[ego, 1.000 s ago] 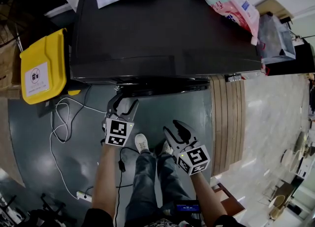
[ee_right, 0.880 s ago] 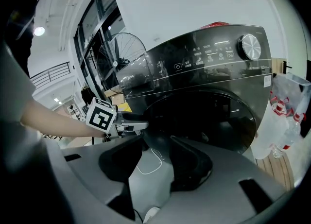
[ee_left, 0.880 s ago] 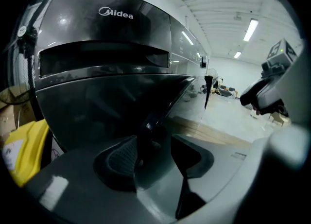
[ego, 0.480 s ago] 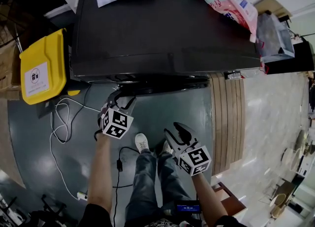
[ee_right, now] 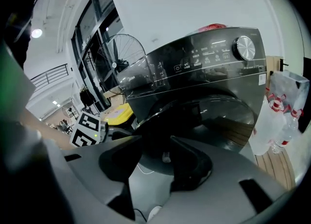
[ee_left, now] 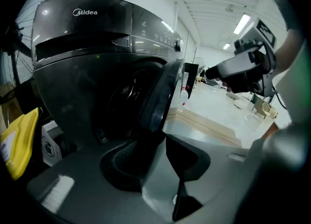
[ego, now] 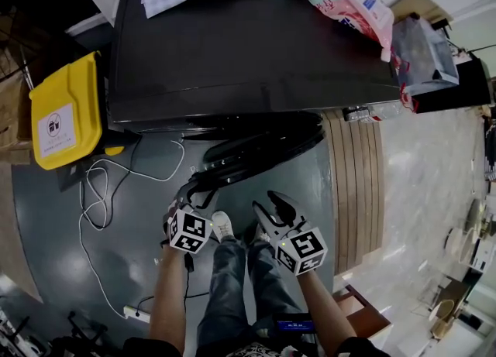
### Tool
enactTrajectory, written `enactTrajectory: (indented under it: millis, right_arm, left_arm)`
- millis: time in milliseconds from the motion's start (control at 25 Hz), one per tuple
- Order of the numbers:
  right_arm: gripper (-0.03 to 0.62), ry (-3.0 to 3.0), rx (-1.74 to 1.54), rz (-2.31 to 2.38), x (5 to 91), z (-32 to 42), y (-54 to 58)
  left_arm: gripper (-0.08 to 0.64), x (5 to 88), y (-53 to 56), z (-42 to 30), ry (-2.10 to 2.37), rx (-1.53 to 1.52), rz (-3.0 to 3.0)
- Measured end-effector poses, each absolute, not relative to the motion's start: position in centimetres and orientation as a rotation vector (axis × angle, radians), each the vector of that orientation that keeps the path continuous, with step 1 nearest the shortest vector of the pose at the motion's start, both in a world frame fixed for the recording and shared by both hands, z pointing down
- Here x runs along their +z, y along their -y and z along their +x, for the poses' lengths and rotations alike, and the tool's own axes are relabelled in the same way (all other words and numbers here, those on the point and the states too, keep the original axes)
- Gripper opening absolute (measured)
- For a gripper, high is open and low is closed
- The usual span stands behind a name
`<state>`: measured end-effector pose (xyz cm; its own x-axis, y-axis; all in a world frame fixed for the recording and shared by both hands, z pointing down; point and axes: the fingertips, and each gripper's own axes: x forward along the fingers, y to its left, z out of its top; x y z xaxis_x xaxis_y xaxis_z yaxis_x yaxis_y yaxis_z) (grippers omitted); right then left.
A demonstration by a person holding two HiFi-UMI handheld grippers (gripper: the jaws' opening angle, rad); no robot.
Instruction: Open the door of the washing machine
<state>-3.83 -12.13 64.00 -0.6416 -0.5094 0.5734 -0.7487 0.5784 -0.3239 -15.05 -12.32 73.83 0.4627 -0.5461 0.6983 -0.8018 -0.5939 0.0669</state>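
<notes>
The door (ego: 263, 150) of the washing machine (ego: 256, 46) is off its latch and stands ajar. It is hinged near the machine's front right corner, and its free edge angles out from the front over the floor. The left gripper view shows the dark drum mouth (ee_left: 119, 96) uncovered behind it. So the unlatching is done, and what is left, by my reading, is the wider part of the swing (the door looks well short of fully open).

The left hand-held gripper (ego: 198, 189) is at that free edge, its jaws closing with the door's rim between them. I cannot see the pads pressed firm on it yet. The right hand-held gripper (ego: 277, 207) hangs with its jaws apart and nothing in them, just beside the person's legs (ego: 232, 270).

On the floor left of the door lies a looped white cable (ego: 97, 185). A yellow bin (ego: 66, 108) stands at the machine's front left corner. Both are clear of the door's arc. That arc looks set to run toward the person's shoes and the right hand-held gripper, then on toward the wooden slats (ego: 358, 185) by the front right corner. The person would probably need to step back or shift that hand.
</notes>
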Motion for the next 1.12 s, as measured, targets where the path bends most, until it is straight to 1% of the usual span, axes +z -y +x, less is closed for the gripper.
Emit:
enactTrajectory:
  millis: [80,200,360,520,1000,1120]
  right_arm:
    - [0.184,2.386,0.785,1.025,64.0,-3.3,12.0]
    - [0.219,2.372,0.833,1.053,64.0,-2.6,11.5]
    - [0.262,2.337,0.976,1.123,64.2,-1.7,10.9]
    - [0.287,2.297,1.002,1.160,64.5,-1.4,10.2]
    - [0.293,2.180,0.969,1.211,65.1,0.2,9.2]
    - [0.285,2.168,0.967,1.225,64.9,0.8,8.8]
  left_arm:
    - [0.144,73.8,10.8,-14.1,1.109,0.895,2.325]
    - [0.139,73.8,8.7,-12.8,1.047,0.895,2.332]
    - [0.135,73.7,6.2,-11.1,0.940,0.908,2.361]
    - [0.137,73.6,4.2,-9.5,0.845,0.915,2.388]
    - [0.158,73.3,-0.1,-5.6,0.441,1.000,2.389]
    - [0.158,73.3,-0.7,-4.8,0.390,1.017,2.381]
